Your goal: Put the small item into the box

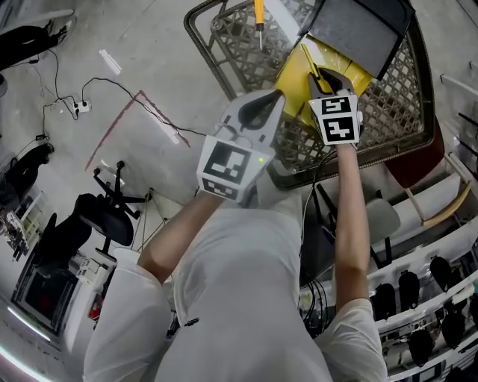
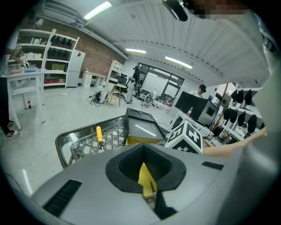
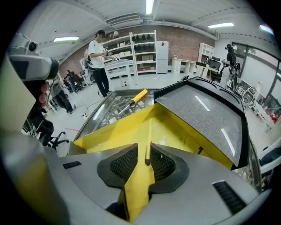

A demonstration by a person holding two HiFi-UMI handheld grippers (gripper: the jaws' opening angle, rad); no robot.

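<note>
Grey workshop floor surrounds a dark wicker-rimmed table (image 1: 205, 52) with a lattice under its glass top. On it stands an open yellow cardboard box (image 1: 299, 74) with a dark grey hinged lid (image 1: 358, 30) tilted up behind.

The right gripper (image 3: 144, 154) has its jaws pressed nearly together on an upright yellow flap (image 3: 139, 176) of that box, which runs between the pads.

The left gripper (image 1: 278, 93) sits just beside the box's near-left corner. Its jaw tips meet at the far end, leaving a hollow where a yellow strip (image 2: 147, 180) shows; whether that strip is clamped cannot be told.

A yellow-handled screwdriver (image 1: 259, 15) lies on the table beyond the box, apart from both grippers.
</note>
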